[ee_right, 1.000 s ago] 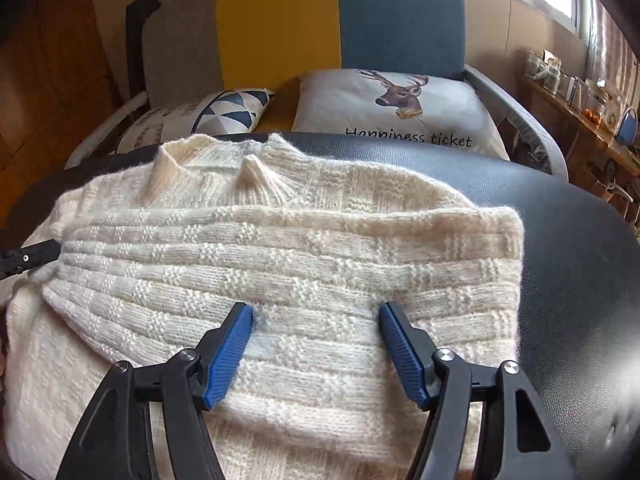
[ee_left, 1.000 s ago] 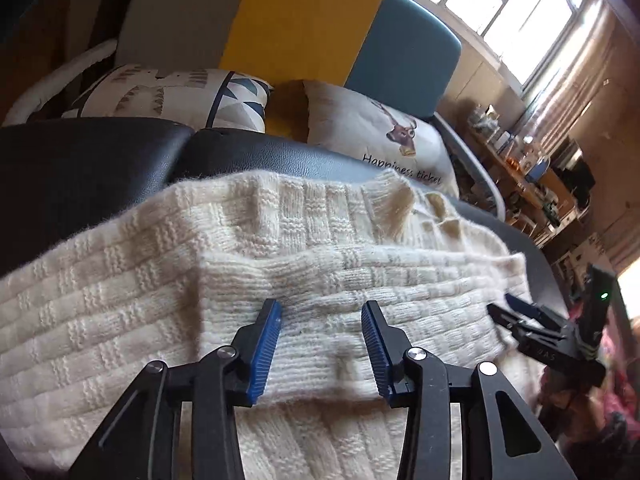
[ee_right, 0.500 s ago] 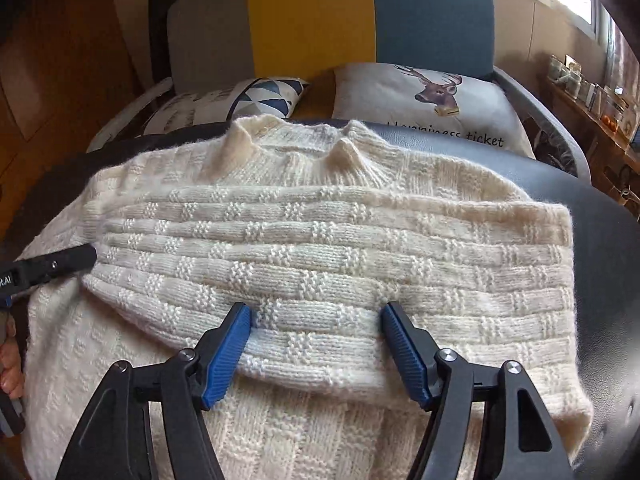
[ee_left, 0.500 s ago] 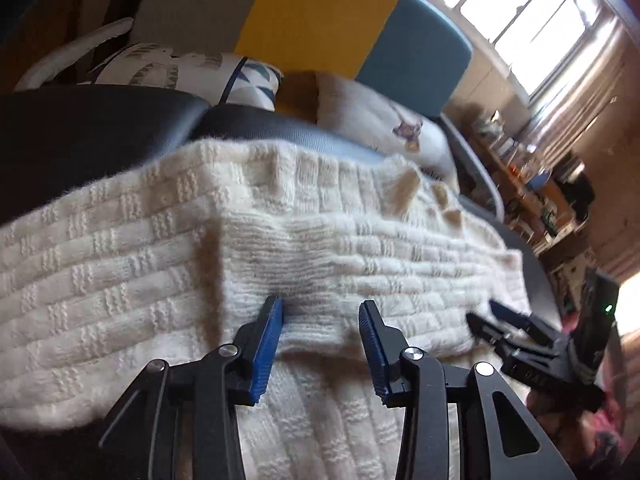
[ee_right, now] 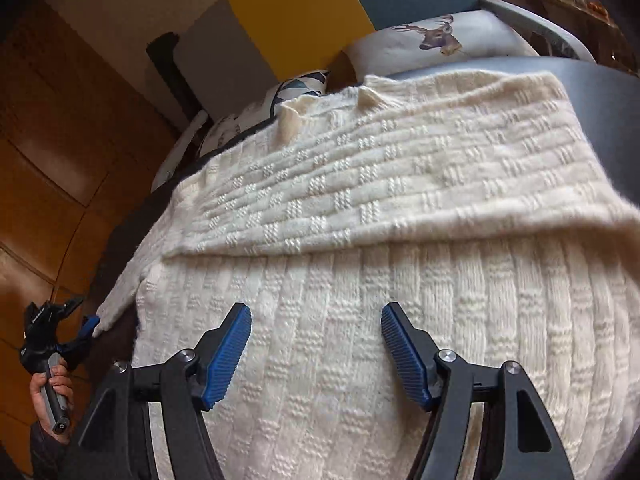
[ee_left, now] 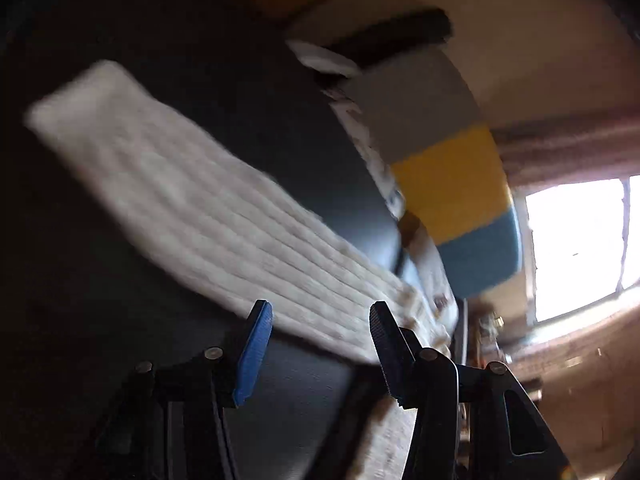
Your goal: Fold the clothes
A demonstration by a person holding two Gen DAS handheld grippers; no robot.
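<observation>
Cream knit sweater (ee_right: 400, 184) lies spread on a dark, smooth padded surface (ee_right: 608, 92), body toward the near edge, collar toward the far edge by the cushions. One sleeve is folded flat across the chest, running side to side; its lower edge forms a soft ridge over the body panel.

Right gripper (ee_right: 316, 344): jaws apart, blue ribbed pads clear, poised just above the sweater's lower body. Nothing pinched.

Left gripper (ee_left: 320, 344): jaws apart, nothing between them. Its view is tilted and motion-blurred. The other sleeve (ee_left: 192, 208) stretches out over the dark surface ahead of it, cuff toward the far left; whether the jaws touch the fabric cannot be told. In the right wrist view this gripper sits off the surface's left edge, beside the sleeve's cuff, handle gripped by a hand (ee_right: 52, 392).

Knit: chunky basket-weave blocks between raised ribs, fuzzy nap.

Beyond the far edge: deer-print cushion (ee_right: 436, 40), geometric cushion (ee_right: 304, 82), chair back (ee_right: 304, 16) in grey, yellow and teal panels.
</observation>
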